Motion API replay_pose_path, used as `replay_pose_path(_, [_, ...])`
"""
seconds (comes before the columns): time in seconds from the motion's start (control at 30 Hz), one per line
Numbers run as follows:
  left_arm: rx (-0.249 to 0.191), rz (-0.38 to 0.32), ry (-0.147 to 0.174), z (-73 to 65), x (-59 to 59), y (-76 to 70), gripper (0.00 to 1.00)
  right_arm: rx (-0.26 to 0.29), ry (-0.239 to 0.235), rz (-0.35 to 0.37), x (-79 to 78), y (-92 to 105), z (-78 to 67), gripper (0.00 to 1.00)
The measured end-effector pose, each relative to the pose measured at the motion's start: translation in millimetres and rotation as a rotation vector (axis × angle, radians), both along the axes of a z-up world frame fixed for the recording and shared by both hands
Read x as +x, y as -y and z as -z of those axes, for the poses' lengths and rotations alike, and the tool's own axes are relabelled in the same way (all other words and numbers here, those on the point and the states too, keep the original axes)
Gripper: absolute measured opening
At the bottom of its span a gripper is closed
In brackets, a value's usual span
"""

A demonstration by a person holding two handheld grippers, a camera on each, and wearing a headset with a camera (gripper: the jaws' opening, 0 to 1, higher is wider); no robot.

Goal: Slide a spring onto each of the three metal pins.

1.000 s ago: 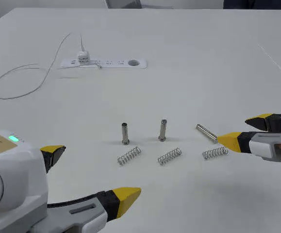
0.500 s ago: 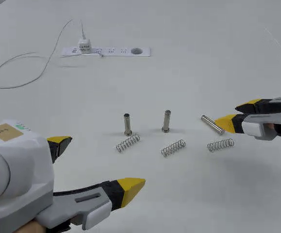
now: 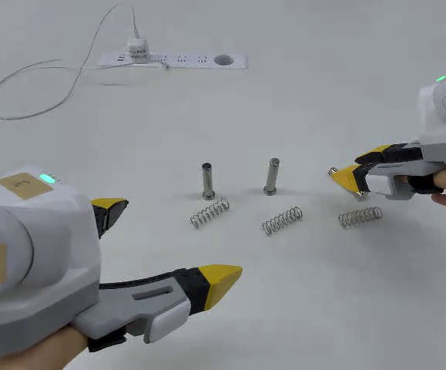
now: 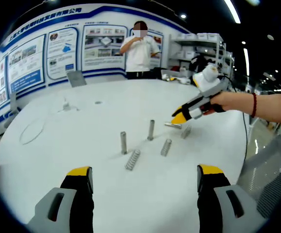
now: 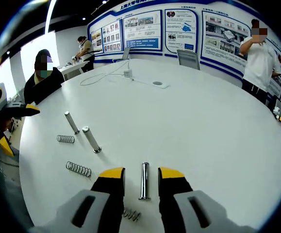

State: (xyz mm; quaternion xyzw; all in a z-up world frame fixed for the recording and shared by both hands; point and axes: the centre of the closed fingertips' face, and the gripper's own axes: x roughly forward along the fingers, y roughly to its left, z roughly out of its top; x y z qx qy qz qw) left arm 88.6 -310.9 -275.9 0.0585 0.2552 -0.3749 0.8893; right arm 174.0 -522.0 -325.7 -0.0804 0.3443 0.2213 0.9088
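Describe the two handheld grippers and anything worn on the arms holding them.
Both are built alike. The left gripper has a bulky white-grey housing, black jaws with yellow tips, a lit green light and tan stickers with handwritten marks. The right gripper is the same white-grey with black, yellow-tipped jaws and a green lamp. The arm holding it wears a dark red wristband.

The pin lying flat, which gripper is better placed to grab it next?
Right. The right gripper has its open jaws on either side of the lying pin, not touching it. The left gripper is open but far from it, nearer the leftmost spring.
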Motion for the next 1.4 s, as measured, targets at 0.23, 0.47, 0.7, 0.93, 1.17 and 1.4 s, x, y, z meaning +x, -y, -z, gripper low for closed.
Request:
replay_pose_path(0.23, [0.002, -0.006, -0.011, 4.6, 1.0, -3.0, 0.9, -0.013, -0.024, -0.02, 8.5, -2.2, 12.6, 0.25])
replay_pose_path(0.47, [-0.003, -0.01, -0.014, 5.8, 2.1, -3.9, 0.89, -0.007, -0.036, -0.015, 15.8, -4.2, 17.4, 0.2])
replay_pose_path(0.7, [0.0, -0.011, -0.021, 7.7, 2.2, -4.2, 0.89, 0.007, -0.064, 0.031, 20.9, -3.1, 18.3, 0.15])
replay_pose_path(0.93, [0.002, -0.008, -0.026, 9.4, 1.1, -4.9, 0.89, -0.032, -0.096, 0.022, 19.4, -2.7, 23.5, 0.1])
replay_pose_path(1.17, [0.001, -0.007, -0.029, 10.1, 1.0, -5.2, 0.88, -0.039, -0.109, 0.018, 18.0, -3.9, 25.1, 0.09])
replay_pose_path(1.4, [0.001, -0.003, -0.025, 9.2, 0.3, -4.3, 0.88, -0.035, -0.104, 0.051, 19.0, -2.5, 24.4, 0.09])
